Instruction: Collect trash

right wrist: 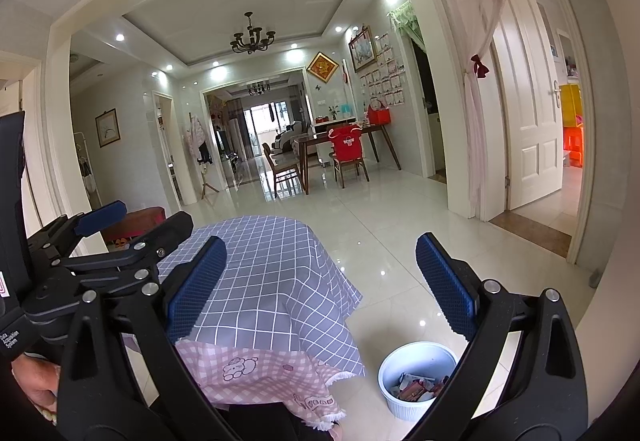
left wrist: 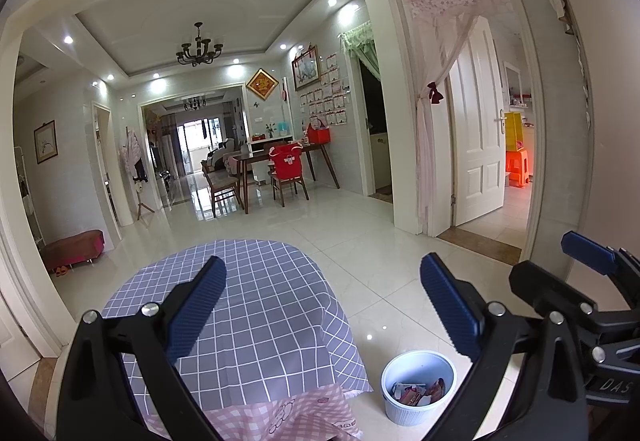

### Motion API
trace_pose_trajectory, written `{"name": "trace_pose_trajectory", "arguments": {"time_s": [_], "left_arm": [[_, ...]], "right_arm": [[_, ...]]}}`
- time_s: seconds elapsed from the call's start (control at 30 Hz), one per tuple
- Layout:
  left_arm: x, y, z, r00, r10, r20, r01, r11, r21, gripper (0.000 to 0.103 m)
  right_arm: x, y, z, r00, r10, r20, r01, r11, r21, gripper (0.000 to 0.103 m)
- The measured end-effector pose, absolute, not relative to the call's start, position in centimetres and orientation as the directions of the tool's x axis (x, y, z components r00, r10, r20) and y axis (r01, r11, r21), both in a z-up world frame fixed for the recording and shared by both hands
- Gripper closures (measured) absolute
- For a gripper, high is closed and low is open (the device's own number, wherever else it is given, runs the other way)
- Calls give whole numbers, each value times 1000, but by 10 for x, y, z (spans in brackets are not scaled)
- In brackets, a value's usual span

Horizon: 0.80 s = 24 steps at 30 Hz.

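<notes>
A white ribbed bin [left wrist: 416, 385] [right wrist: 414, 381] stands on the tiled floor to the right of the table, with several crumpled wrappers [left wrist: 420, 393] [right wrist: 418, 387] inside. The round table [left wrist: 256, 305] [right wrist: 272, 273] wears a grey checked cloth over a pink one. My left gripper [left wrist: 322, 281] is open and held above the table's near edge, nothing between its blue pads. My right gripper [right wrist: 320, 261] is also open and empty, raised beside the left one, above the bin and table edge. Each gripper shows in the other's view: the right one [left wrist: 560, 265] and the left one [right wrist: 132, 215].
A glossy white tiled floor [left wrist: 360, 241] stretches ahead to a dining table with chairs [left wrist: 280, 169]. A doorway with a pink curtain and white door [left wrist: 476, 129] opens on the right. A red bench [left wrist: 72, 247] sits at the left wall. A hand [right wrist: 36, 381] grips the left handle.
</notes>
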<state>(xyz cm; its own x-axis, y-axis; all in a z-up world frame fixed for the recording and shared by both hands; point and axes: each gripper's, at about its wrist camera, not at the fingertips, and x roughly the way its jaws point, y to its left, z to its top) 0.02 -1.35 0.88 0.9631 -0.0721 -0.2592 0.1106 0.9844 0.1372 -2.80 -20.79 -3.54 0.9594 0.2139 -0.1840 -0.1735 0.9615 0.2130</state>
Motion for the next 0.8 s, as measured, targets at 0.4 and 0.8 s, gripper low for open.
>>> {"name": "trace_pose_trajectory", "arguments": {"time_s": [0.4, 0.8], "left_arm": [[1, -12, 7, 963, -71, -258, 109, 984, 138, 7], [0, -10, 8, 963, -74, -259, 113, 984, 137, 7]], "right_arm": [[-28, -209, -34, 959, 214, -185, -174, 961, 213, 9], [-28, -209, -33, 959, 215, -185, -174, 961, 214, 9]]}}
